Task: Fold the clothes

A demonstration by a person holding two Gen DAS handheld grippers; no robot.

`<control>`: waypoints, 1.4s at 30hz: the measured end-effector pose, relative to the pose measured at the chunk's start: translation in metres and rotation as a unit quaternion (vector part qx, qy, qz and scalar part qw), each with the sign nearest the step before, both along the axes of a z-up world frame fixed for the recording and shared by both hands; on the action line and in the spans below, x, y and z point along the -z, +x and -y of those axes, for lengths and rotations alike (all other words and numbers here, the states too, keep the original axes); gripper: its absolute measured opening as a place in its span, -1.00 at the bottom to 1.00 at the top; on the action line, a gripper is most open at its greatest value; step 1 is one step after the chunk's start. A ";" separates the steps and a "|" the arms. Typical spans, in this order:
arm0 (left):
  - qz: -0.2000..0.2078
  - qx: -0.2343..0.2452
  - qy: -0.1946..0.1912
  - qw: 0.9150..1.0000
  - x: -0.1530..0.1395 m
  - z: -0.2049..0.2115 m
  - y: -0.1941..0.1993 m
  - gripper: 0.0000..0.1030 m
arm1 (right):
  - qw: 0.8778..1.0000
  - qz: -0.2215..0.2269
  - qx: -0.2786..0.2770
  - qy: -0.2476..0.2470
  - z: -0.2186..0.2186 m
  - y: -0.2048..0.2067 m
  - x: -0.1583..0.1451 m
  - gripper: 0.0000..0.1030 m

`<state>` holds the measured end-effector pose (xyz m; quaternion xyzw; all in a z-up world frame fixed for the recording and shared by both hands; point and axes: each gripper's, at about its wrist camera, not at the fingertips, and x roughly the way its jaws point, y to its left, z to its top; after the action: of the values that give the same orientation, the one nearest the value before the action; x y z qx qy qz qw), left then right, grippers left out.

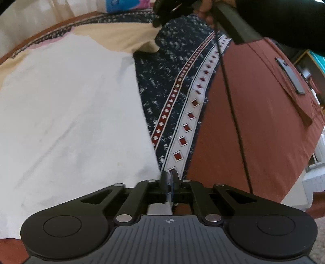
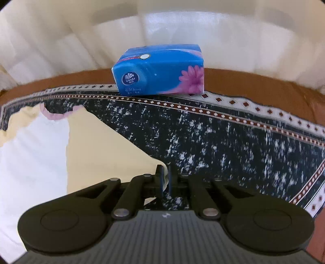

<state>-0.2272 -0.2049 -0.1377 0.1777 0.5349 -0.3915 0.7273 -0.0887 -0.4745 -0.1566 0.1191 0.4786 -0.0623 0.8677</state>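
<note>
My left hand-held gripper (image 1: 169,178) has its two fingers pinched together on the near corner of the white and cream cotton garment (image 1: 67,105), a scrap of white cloth showing between them. The garment spreads away to the left of that gripper, lying flat on the dark navy speckled cloth with a border of red diamonds (image 1: 162,85), which covers the rust-red bed sheet (image 1: 254,113). A thin black cable (image 1: 231,105) runs across the red sheet, and a flat black rectangular device (image 1: 290,76) lies on it further right.

My right hand-held gripper (image 2: 165,175) is likewise closed narrow, gripping the tip of the garment's cream sleeve (image 2: 105,146). From the left wrist view that gripper sits at the far top, with my hand (image 1: 205,12) and black sleeve (image 1: 280,22) behind it. Beyond the sleeve the garment's pink ribbed collar (image 2: 54,114) lies on the navy cloth. Past the cloth's diamond border stands a blue tissue pack with a pink flower print (image 2: 160,71), against a pale curtain (image 2: 182,30).
</note>
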 end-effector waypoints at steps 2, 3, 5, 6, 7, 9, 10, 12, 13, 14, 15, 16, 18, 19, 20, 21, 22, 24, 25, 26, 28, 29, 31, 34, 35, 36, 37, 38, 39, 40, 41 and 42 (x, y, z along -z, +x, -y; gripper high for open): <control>0.026 -0.008 -0.011 1.000 -0.014 -0.008 0.002 -0.35 | 1.000 0.012 0.004 -0.012 -0.003 -0.004 -0.011 -0.48; 0.044 -0.021 -0.016 0.999 -0.023 -0.016 0.007 -0.20 | 0.999 0.020 0.003 -0.024 -0.006 -0.005 -0.018 -0.41; 0.083 -0.057 -0.020 0.995 -0.039 -0.035 0.020 -0.03 | 0.997 0.055 -0.018 -0.047 -0.016 -0.006 -0.043 -0.30; 0.103 -0.079 -0.019 0.991 -0.046 -0.045 0.028 -0.01 | 0.996 0.071 -0.031 -0.049 -0.021 -0.005 -0.055 -0.30; 0.123 -0.101 -0.017 0.987 -0.052 -0.056 0.037 0.01 | 0.994 0.088 -0.045 -0.043 -0.028 -0.003 -0.069 -0.29; 0.142 -0.149 -0.013 0.979 -0.057 -0.081 0.056 0.06 | 0.990 0.118 -0.075 -0.031 -0.043 0.002 -0.093 -0.23; 0.149 -0.169 -0.006 0.974 -0.056 -0.096 0.065 0.06 | 0.987 0.130 -0.091 -0.021 -0.054 0.005 -0.101 -0.20; 0.161 -0.209 0.007 0.964 -0.055 -0.126 0.083 0.09 | 0.982 0.145 -0.124 0.001 -0.078 0.013 -0.114 -0.19; 0.168 -0.229 0.013 0.959 -0.055 -0.141 0.092 0.13 | 0.979 0.149 -0.141 0.011 -0.090 0.017 -0.118 -0.17; 0.170 -0.240 0.020 0.956 -0.051 -0.156 0.101 0.13 | 0.975 0.152 -0.158 0.022 -0.103 0.021 -0.122 -0.16; 0.170 -0.248 0.029 0.953 -0.047 -0.170 0.108 0.13 | 0.973 0.150 -0.174 0.025 -0.117 0.027 -0.122 -0.16; 0.169 -0.256 0.037 0.951 -0.043 -0.184 0.114 0.13 | 0.970 0.147 -0.190 0.027 -0.131 0.033 -0.121 -0.16; 0.163 -0.270 0.050 0.948 -0.033 -0.210 0.126 0.13 | 0.966 0.140 -0.215 0.031 -0.155 0.044 -0.118 -0.16; 0.157 -0.276 0.050 0.947 -0.028 -0.223 0.132 0.14 | 0.966 0.133 -0.221 0.030 -0.168 0.054 -0.114 -0.16; 0.148 -0.272 0.047 0.950 -0.024 -0.229 0.136 0.14 | 0.965 0.125 -0.227 0.029 -0.180 0.063 -0.109 -0.16; 0.139 -0.267 0.043 0.953 -0.020 -0.235 0.140 0.14 | 0.966 0.117 -0.230 0.030 -0.191 0.073 -0.104 -0.16; 0.130 -0.262 0.040 0.955 -0.016 -0.241 0.143 0.14 | 0.966 0.110 -0.232 0.031 -0.201 0.083 -0.099 -0.16; 0.113 -0.251 0.033 0.961 -0.008 -0.252 0.150 0.14 | 0.967 0.094 -0.236 0.037 -0.222 0.105 -0.090 -0.16; 0.104 -0.246 0.029 0.963 -0.004 -0.258 0.153 0.14 | 0.967 0.085 -0.238 0.042 -0.232 0.117 -0.086 -0.16; 0.095 -0.241 0.025 0.966 0.000 -0.264 0.157 0.14 | 0.966 0.077 -0.242 0.044 -0.245 0.133 -0.081 -0.16; 0.077 -0.230 0.018 0.970 0.008 -0.276 0.163 0.14 | 0.963 0.061 -0.259 0.046 -0.271 0.163 -0.070 -0.16; 0.068 -0.224 0.015 0.972 0.012 -0.281 0.167 0.14 | 0.961 0.055 -0.267 0.048 -0.286 0.175 -0.066 -0.16; 0.056 -0.212 0.011 0.976 0.016 -0.286 0.172 0.14 | 0.957 0.043 -0.283 0.042 -0.313 0.199 -0.054 -0.11; 0.021 -0.210 -0.012 0.977 0.020 -0.290 0.176 0.14 | 0.950 0.025 -0.310 0.024 -0.352 0.232 -0.034 -0.11; 0.017 -0.208 -0.016 0.978 0.020 -0.291 0.176 0.14 | 0.948 0.018 -0.317 0.022 -0.360 0.239 -0.030 -0.11; 0.014 -0.206 -0.020 0.978 0.020 -0.292 0.177 0.14 | 0.946 0.010 -0.324 0.019 -0.368 0.246 -0.025 -0.11; 0.011 -0.204 -0.024 0.979 0.021 -0.293 0.178 0.14 | 0.942 0.004 -0.335 0.012 -0.376 0.252 -0.021 -0.11; 0.007 -0.205 -0.028 0.978 0.020 -0.295 0.179 0.14 | 0.939 -0.003 -0.345 0.003 -0.384 0.257 -0.017 -0.11; 0.003 -0.205 -0.032 0.978 0.020 -0.296 0.181 0.14 | 0.936 -0.006 -0.351 0.000 -0.387 0.260 -0.015 -0.11; -0.003 -0.210 -0.037 0.977 0.020 -0.298 0.182 0.14 | 0.934 -0.010 -0.356 -0.003 -0.391 0.262 -0.013 -0.11; -0.008 -0.212 -0.041 0.976 0.021 -0.299 0.184 0.14 | 0.932 -0.014 -0.361 -0.006 -0.394 0.264 -0.011 -0.11; -0.012 -0.213 -0.045 0.976 0.021 -0.300 0.185 0.13 | 0.930 -0.018 -0.367 -0.009 -0.397 0.266 -0.009 -0.11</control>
<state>-0.0422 0.0947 -0.1585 0.0224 0.5509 -0.2533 0.7949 0.1777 -0.0772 -0.1471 -0.0738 0.5035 0.2537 0.8226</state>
